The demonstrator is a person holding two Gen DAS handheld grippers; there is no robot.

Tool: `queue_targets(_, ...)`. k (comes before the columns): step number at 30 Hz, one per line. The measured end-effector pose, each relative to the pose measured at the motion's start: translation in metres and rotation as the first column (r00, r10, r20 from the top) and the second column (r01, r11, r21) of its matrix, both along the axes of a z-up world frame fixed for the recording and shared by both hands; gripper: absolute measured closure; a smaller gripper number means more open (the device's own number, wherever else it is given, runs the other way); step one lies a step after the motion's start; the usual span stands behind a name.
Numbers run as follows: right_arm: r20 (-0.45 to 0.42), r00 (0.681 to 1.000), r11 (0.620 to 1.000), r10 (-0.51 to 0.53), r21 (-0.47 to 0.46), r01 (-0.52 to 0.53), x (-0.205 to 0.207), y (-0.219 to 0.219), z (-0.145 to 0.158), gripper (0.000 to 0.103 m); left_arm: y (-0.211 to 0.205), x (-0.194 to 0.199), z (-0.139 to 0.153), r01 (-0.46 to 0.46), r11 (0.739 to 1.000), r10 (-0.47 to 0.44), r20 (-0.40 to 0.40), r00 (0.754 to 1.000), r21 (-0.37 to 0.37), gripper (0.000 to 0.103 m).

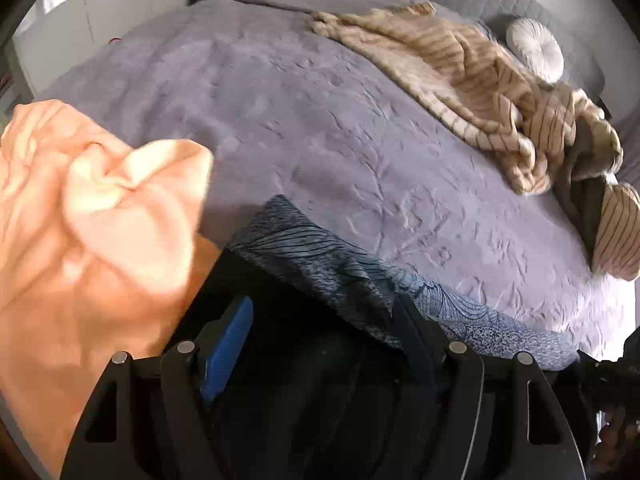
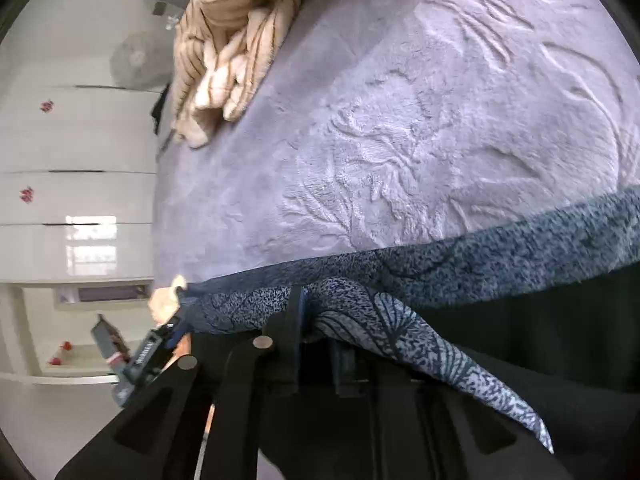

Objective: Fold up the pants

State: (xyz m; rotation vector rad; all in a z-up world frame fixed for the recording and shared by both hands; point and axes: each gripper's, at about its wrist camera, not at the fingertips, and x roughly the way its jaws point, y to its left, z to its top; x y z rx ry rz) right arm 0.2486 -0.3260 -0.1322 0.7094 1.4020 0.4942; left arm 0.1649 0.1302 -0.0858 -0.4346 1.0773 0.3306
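Left wrist view alone shows peach cloth [image 1: 80,232] bunched at the left edge and a round white cushion [image 1: 535,49] far across the bed, while the right wrist view alone shows white cabinets [image 2: 76,200] beside it. Blue-grey patterned pants [image 1: 328,256] lie at the near edge of the lilac bedspread [image 1: 300,120], their fabric pinched by both the left gripper [image 1: 320,308] and right gripper [image 2: 320,320]. A striped beige blanket [image 1: 480,92] lies crumpled well beyond.
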Motion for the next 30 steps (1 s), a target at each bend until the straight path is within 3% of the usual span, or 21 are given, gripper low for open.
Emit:
queue_targets(1,0.012,1.000,1.000,0.015,-0.002,-0.015,-0.002,0.004,0.007,0.071,0.001,0.000,0.004,-0.004,1.000,0.004,0.000,1.000,0.016,0.030)
queue_targets(2,0.023,0.999,1.000,0.031,0.002,-0.031,-0.005,0.008,0.016,0.055,-0.001,-0.005,0.013,0.005,0.999,-0.005,0.002,1.000,0.040,0.030)
queue_targets(3,0.034,0.998,0.999,0.043,0.003,-0.043,-0.009,0.010,0.025,0.052,-0.002,-0.009,0.021,0.023,0.998,-0.023,0.005,1.000,0.051,0.030)
queue_targets(5,0.108,0.989,0.995,0.098,0.019,-0.101,-0.023,0.019,0.051,0.052,-0.015,-0.018,0.037,0.088,0.992,-0.090,0.018,0.996,0.085,0.030)
queue_targets(7,0.162,0.971,0.984,0.173,0.007,-0.177,-0.037,0.034,0.065,0.052,-0.032,-0.018,0.041,0.156,0.986,-0.158,0.027,0.987,0.063,0.030)
queue_targets(9,0.174,0.950,0.966,0.260,-0.048,-0.255,-0.045,0.054,0.064,0.052,-0.057,-0.009,0.026,0.231,0.973,-0.231,0.002,0.973,0.031,0.030)
queue_targets(12,0.148,0.936,0.944,0.318,-0.137,-0.299,-0.036,0.084,0.039,0.052,-0.084,0.013,0.004,0.262,0.963,-0.261,-0.022,0.965,0.059,0.030)
queue_targets(15,0.162,0.951,0.946,0.264,-0.233,-0.223,-0.016,0.082,0.021,0.056,-0.075,0.043,-0.020,0.173,0.981,-0.169,-0.054,0.984,0.083,0.030)
queue_targets(18,0.138,0.987,0.989,0.081,-0.133,-0.063,0.000,0.053,0.015,0.057,-0.063,0.052,-0.025,0.123,0.992,-0.122,-0.065,0.990,0.012,0.030)
queue_targets(21,0.148,0.989,0.996,0.031,-0.082,-0.019,-0.013,0.031,0.033,0.054,-0.080,0.044,-0.003,0.183,0.977,-0.175,-0.078,0.982,0.113,0.030)
queue_targets(22,0.164,0.986,0.996,0.042,-0.080,-0.029,-0.023,0.022,0.044,0.054,-0.091,0.036,0.008,0.234,0.963,-0.225,-0.080,0.971,0.133,0.030)
queue_targets(25,0.186,0.982,0.998,0.025,-0.060,-0.015,-0.062,-0.017,0.070,0.051,-0.125,0.014,0.028,0.371,0.926,-0.366,-0.071,0.928,0.070,0.030)
queue_targets(30,0.129,0.979,0.983,-0.160,-0.067,0.170,-0.151,-0.118,0.084,0.048,-0.213,-0.019,0.044,0.580,0.812,-0.582,-0.028,0.813,-0.067,0.030)
